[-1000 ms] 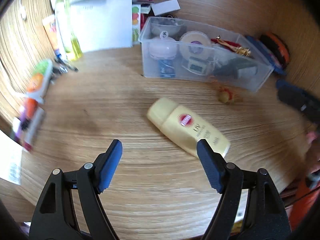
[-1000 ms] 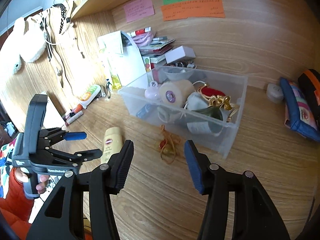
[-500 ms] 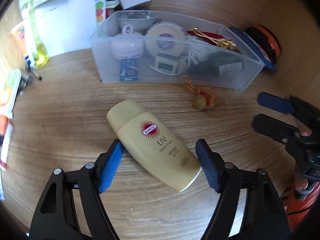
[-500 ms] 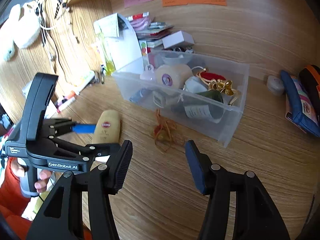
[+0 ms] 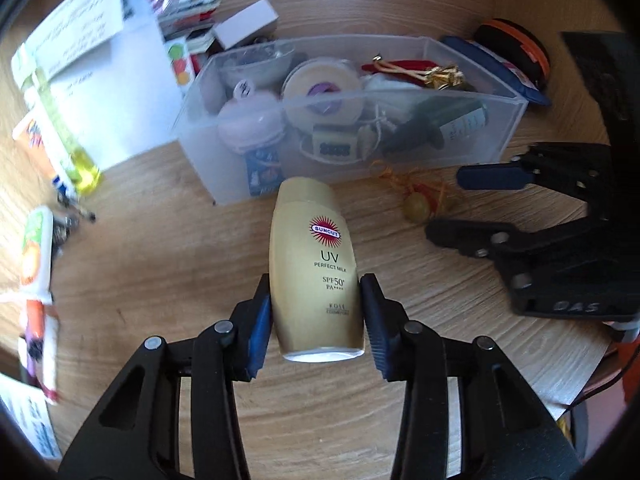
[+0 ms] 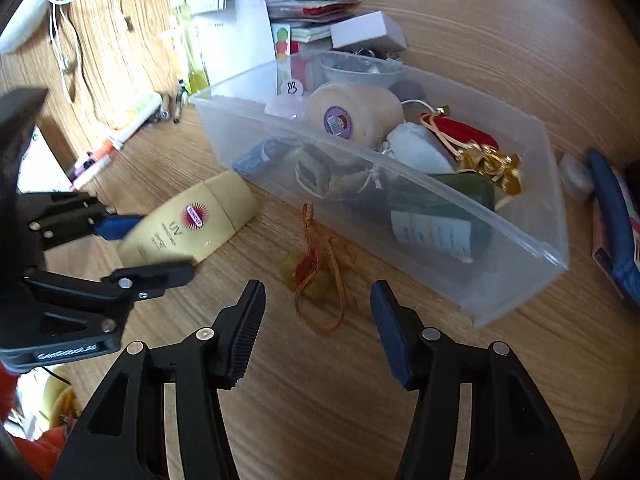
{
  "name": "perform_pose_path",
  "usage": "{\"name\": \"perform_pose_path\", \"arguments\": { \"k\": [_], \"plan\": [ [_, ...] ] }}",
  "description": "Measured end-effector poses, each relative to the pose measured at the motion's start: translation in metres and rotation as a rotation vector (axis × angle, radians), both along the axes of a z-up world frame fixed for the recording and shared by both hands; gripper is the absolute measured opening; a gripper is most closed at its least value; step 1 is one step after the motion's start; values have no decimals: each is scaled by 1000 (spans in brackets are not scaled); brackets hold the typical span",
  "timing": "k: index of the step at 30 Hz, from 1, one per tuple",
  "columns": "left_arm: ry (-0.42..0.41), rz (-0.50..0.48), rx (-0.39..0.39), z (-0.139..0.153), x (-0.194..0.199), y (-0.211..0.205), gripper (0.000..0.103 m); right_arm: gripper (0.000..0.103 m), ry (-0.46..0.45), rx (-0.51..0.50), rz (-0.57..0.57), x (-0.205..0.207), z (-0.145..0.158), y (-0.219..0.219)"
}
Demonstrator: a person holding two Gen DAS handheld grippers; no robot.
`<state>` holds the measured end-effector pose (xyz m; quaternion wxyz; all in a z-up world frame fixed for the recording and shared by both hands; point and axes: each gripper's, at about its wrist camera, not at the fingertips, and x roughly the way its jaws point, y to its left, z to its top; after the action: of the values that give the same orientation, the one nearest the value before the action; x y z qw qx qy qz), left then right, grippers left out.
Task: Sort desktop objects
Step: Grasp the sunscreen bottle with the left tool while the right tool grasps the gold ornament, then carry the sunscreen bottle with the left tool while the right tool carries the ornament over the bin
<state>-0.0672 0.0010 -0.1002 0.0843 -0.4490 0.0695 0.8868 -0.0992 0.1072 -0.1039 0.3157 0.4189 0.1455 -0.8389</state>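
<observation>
Left gripper (image 5: pixel 316 320): jaws closed in on the lower body of the sunscreen bottle (image 5: pixel 314 268), blue pads (image 5: pixel 262 328) against both sides, so it is clamped on it. The bottle is yellow, label up (SUNCUT, UV Perfect Milk, SPF50+), base toward the gripper, cap end pointing far toward the bin. From the right wrist view the bottle (image 6: pixel 192 222) lies low over the wooden desk (image 6: pixel 320 420); whether it still touches the surface cannot be told.

Right gripper (image 6: pixel 318 324): jaws spread wide, nothing between them, released. It hovers above the desk with a small yellow-green charm on an orange cord (image 6: pixel 316 272) lying just beyond its fingertips. In the left wrist view the same charm (image 5: pixel 418 206) sits right of the bottle's cap, near the front wall of the bin, and the right gripper (image 5: pixel 472 208) shows at the right side.

Clear plastic bin (image 6: pixel 516 276): just beyond the bottle and charm, holding a cream roll with a purple sticker (image 6: pixel 352 118), a pink lidded jar (image 5: pixel 250 126), a dark green tube (image 6: pixel 438 210), a red and gold tasselled ornament (image 6: pixel 472 146), and other small items.

Far left: white papers (image 5: pixel 104 92), a yellow-liquid bottle (image 5: pixel 76 148), tubes and pens (image 5: pixel 38 248). Right of the bin: a blue pouch (image 6: pixel 612 224).
</observation>
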Motion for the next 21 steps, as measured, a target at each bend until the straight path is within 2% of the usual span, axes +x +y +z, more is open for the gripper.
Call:
{"name": "perform_pose_path", "arguments": {
  "k": [4,6,11,15,19,21],
  "plan": [
    [11,-57,6,8,-5,5,28,49,-7,23,5,-6,-5,-5],
    [10,-78,1,10,-12,11,26,37,-12,30,7,-9,-8,-5],
    [-36,-109,-16,-4,-33,24,25,28,9,29,15,-11,-8,-6],
    [-64,-100,21,-8,-47,24,26,28,18,24,20,-12,-9,-7],
    [-36,-91,26,-9,-47,24,25,28,21,14,2,-16,-10,-7],
    [-11,-96,11,-9,-41,26,25,20,22,9,10,-16,-9,-8]
  ]
}}
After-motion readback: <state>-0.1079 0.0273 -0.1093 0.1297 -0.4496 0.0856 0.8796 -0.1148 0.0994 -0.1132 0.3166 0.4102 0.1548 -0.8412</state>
